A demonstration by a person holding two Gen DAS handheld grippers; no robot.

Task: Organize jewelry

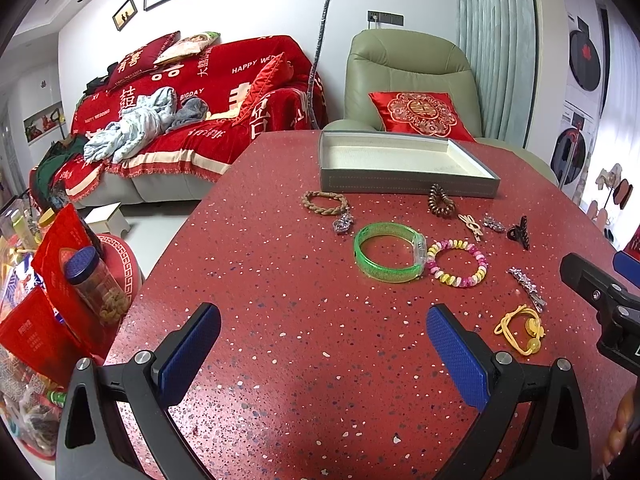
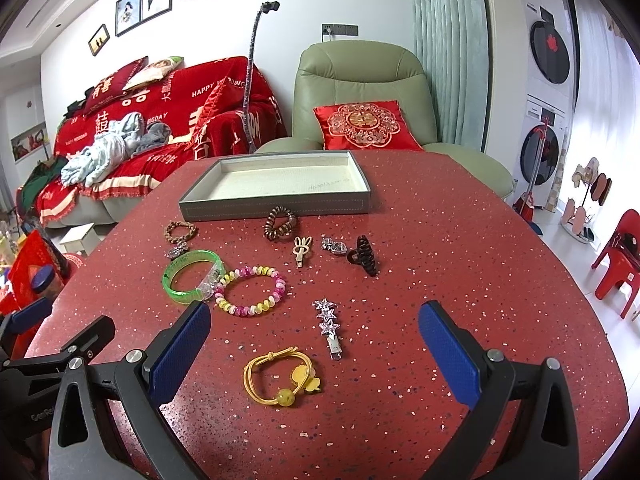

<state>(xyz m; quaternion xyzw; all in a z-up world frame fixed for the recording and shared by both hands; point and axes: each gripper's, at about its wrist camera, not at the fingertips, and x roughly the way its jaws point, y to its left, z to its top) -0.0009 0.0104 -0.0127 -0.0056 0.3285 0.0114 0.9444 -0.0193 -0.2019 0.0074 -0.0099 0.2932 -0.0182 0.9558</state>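
Hovering over the near edge of the red speckled tabletop (image 2: pixel 460 240), the left gripper (image 1: pixel 324 344) and the right gripper (image 2: pixel 314 344) both stand wide apart with nothing between their blue pads. One grey tray (image 2: pixel 276 200) with a pale lining sits toward the far edge, nothing visible inside it. Ten pieces lie loose on the tabletop in front of it.

Just before the tray's near wall lie one brown braided bracelet (image 2: pixel 181 231) toward the left edge and one brown spiral hair tie (image 2: pixel 280 224) near the middle. A small silver charm (image 2: pixel 176 251) sits just beside the braided bracelet, possibly attached; the view is too small to tell.

Nearer the middle lie:
- one green bangle (image 2: pixel 192 277), touching one pink-and-yellow beaded bracelet (image 2: pixel 251 291)
- one beige bow clip (image 2: pixel 301 250)
- one silver heart brooch (image 2: pixel 335 246)
- one dark claw clip (image 2: pixel 363 255)

Closest to the near edge lie one silver star barrette (image 2: pixel 329 326) and one yellow hair tie (image 2: pixel 282 376) with a bead, just beside each other between the right gripper's fingers.
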